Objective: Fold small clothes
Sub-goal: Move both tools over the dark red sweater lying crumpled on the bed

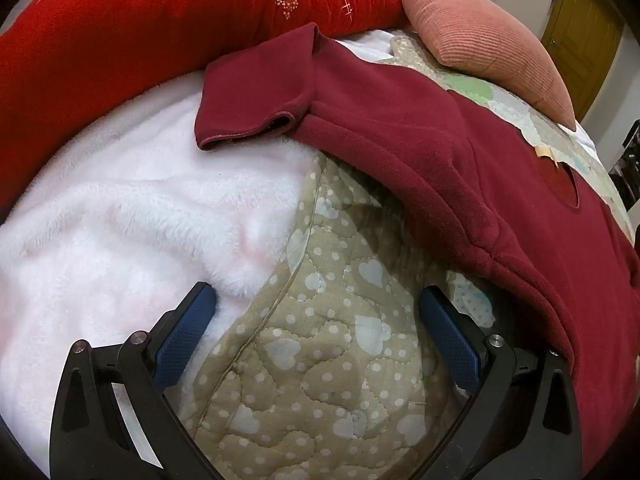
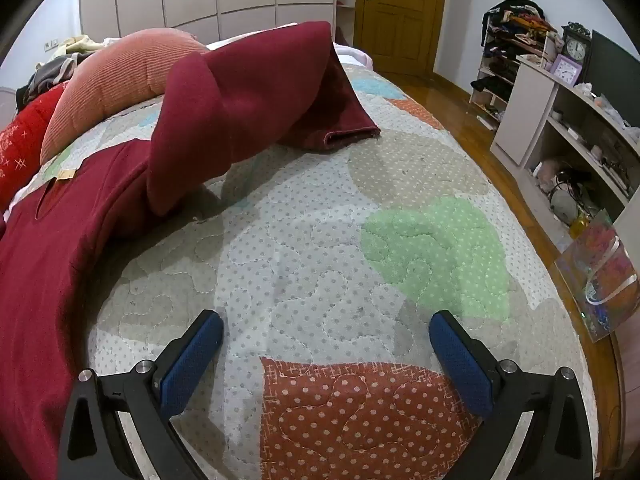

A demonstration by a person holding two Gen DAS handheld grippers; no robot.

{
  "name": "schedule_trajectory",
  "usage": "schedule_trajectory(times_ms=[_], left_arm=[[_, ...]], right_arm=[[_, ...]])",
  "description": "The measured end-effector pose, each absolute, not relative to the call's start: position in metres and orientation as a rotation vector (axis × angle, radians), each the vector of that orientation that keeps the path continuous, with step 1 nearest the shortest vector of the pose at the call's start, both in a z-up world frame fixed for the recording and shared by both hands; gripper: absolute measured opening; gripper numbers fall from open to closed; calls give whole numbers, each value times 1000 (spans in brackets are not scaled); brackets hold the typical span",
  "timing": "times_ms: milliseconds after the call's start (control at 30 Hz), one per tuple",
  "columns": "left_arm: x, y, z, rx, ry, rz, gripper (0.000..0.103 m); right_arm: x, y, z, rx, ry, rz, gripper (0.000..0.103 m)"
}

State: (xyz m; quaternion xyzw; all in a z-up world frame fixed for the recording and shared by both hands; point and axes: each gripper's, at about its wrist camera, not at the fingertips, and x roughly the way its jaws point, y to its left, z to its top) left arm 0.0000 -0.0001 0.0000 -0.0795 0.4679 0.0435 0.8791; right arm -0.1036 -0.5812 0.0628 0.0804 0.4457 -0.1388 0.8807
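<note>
Both grippers, left gripper (image 1: 318,304) and right gripper (image 2: 326,332), hang over the patchwork quilt (image 2: 320,240) with fingers wide apart and empty, likely ready to take cloth. One maroon fleece top (image 1: 420,132) lies spread at two o'clock of the left gripper, its sleeve (image 2: 256,92) bunched.

Bare patchwork quilt (image 2: 320,240) lay clear ahead of the right gripper (image 2: 326,334); the dark red fleece garment (image 2: 240,96) and ribbed pink cushion (image 2: 120,76) blocked the left and far side.
</note>
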Motion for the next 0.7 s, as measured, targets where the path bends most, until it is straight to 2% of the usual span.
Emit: schedule_trajectory(times_ms=[500,700], left_arm=[[-16,13,15,-255,985,26,102],[-41,-1,41,-168,907,18,102]], right_arm=[[-106,-579,66,165,923,-293,103],[-103,-583,65,164,925,-293,103]])
